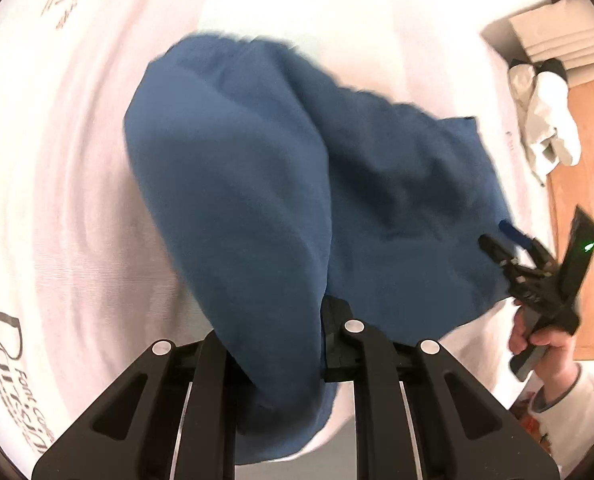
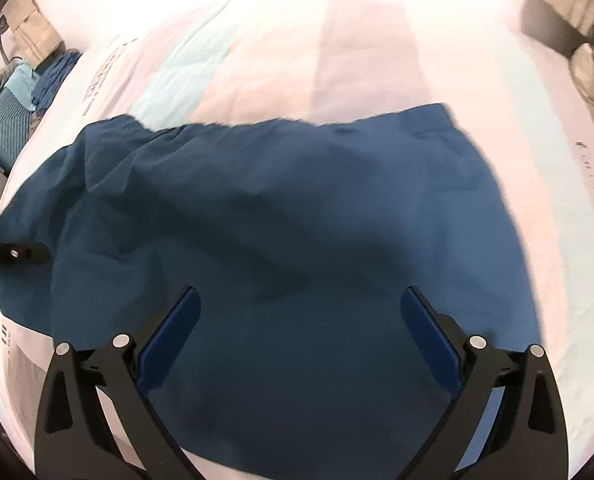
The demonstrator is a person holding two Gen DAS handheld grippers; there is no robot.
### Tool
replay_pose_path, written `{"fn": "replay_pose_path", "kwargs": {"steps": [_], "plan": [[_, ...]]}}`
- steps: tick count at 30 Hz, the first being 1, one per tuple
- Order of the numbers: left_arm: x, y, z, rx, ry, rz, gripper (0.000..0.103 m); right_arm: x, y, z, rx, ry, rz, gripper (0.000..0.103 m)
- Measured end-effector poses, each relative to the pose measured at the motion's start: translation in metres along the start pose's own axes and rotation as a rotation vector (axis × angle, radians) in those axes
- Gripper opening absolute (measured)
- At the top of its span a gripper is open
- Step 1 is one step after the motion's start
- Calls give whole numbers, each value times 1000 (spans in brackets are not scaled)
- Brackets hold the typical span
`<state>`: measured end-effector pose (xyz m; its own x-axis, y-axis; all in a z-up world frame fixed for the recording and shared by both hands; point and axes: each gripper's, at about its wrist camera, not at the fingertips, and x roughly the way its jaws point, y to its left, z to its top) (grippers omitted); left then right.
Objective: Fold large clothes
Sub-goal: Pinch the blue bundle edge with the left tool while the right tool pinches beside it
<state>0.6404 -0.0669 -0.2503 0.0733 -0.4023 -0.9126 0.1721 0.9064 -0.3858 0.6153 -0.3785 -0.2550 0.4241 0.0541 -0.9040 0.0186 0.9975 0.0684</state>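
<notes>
Over the white printed bed cover [image 1: 77, 200], my left gripper [image 1: 281, 344] pinches a raised edge of the large dark-blue cloth garment [image 1: 257, 184]; my right gripper [image 2: 299, 344] gapes empty above it. Next: grip a matching edge.

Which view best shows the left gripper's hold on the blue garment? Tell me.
The left wrist view: the left gripper is shut on a bunched fold of the blue garment. The right wrist view shows only that gripper's tip at the garment's left edge, not the hold.
</notes>
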Motion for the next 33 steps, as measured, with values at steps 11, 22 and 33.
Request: {"fn": "replay_pose_path", "kwargs": {"steps": [11,22,33], "plan": [[-34,-82,2,43,-12,49,13,11,-49,-32,-10,-4,-46,97],[-46,-188,-2,78,-32,133,13,-38,-78,-67,10,-146,55,88],[10,-284,-14,115,7,167,15,-38,-97,-116,-44,-99,133,63]]}}
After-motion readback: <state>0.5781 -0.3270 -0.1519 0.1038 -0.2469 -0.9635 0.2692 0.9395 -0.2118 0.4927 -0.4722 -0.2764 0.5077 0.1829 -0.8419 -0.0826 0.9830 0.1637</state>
